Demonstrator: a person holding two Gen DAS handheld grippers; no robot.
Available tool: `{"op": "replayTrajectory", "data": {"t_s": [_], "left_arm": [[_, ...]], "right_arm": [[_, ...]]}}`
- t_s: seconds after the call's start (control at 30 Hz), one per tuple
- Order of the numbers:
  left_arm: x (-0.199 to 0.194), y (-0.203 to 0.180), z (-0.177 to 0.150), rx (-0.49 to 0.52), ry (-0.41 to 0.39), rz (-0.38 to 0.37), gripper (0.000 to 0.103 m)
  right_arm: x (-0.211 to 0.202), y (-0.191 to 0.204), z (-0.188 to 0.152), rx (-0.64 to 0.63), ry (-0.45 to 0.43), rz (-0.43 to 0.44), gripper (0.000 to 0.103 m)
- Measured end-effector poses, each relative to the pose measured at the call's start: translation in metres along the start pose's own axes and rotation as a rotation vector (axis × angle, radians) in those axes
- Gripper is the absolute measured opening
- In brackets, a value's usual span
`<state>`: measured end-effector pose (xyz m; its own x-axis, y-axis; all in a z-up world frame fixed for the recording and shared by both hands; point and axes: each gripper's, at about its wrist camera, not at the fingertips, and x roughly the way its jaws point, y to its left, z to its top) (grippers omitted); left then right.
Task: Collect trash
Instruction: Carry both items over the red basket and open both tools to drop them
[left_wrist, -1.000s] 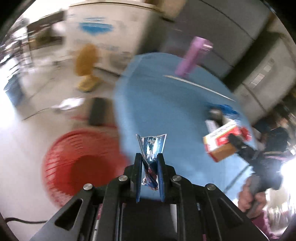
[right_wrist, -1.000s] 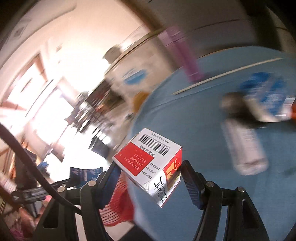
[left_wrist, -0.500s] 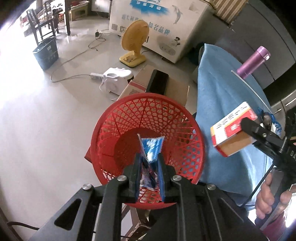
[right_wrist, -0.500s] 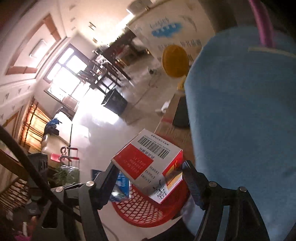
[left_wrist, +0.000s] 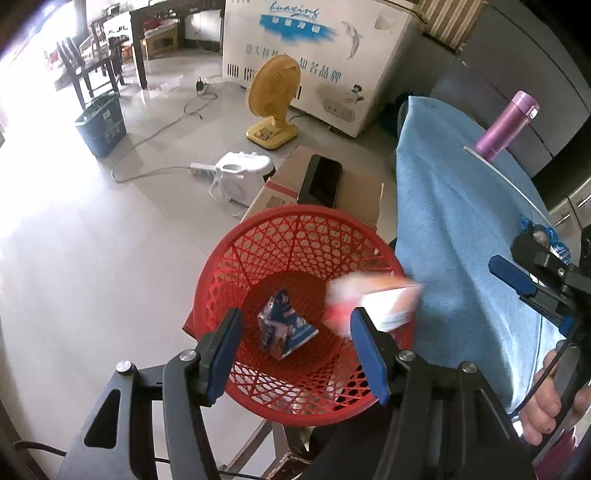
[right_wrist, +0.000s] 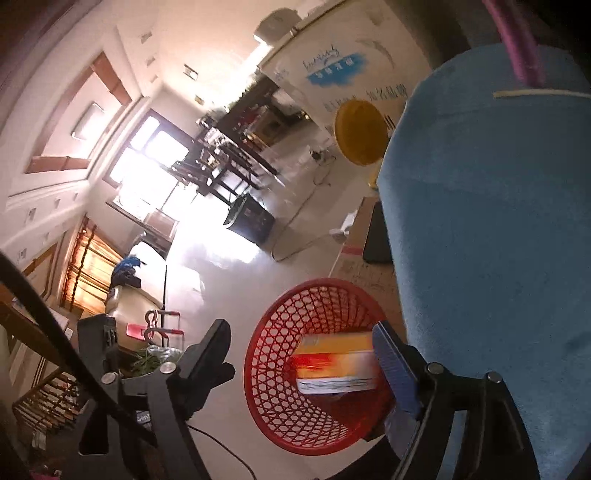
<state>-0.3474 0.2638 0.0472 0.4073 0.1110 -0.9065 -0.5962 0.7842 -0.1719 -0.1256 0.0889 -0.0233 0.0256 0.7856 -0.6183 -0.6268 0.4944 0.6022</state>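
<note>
— Where's the trash?

— The blue wrapper (left_wrist: 283, 325) lies on the bottom of the red basket (left_wrist: 236, 251). The red and white box (left_wrist: 376, 301) is a blur over the basket's right side, touching neither gripper.

— And the grippers?

— The left gripper (left_wrist: 295, 350) hangs above the basket, its 2 fingers spread wide with nothing between them. The right gripper (right_wrist: 299, 358) sits beside the blue-covered worktop (right_wrist: 498, 221), fingers also wide apart, the blurred box (right_wrist: 334, 363) in the gap.

— Anything else around?

— A purple bottle (left_wrist: 506, 125) on the worktop, a phone (left_wrist: 320, 181) on a cardboard carton (left_wrist: 360, 192) behind the basket, a yellow fan (left_wrist: 273, 99) on the floor.
</note>
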Motion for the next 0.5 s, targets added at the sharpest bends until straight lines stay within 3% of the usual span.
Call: {"op": "replayTrajectory", "data": {"t_s": [0.2,0.5], "left_arm": [[-0.013,-0.039,0.000,0.099,-0.038,-0.003,0.061],[-0.022,-0.149,0.003,0.309,-0.052,-0.097,0.062]], "right_arm": [[-0.046,-0.018,-0.008,0.048,-0.084,-0.035,0.082],[-0.168,-0.073,-0.034,0.133,-0.298,-0.202,0.082]]}}
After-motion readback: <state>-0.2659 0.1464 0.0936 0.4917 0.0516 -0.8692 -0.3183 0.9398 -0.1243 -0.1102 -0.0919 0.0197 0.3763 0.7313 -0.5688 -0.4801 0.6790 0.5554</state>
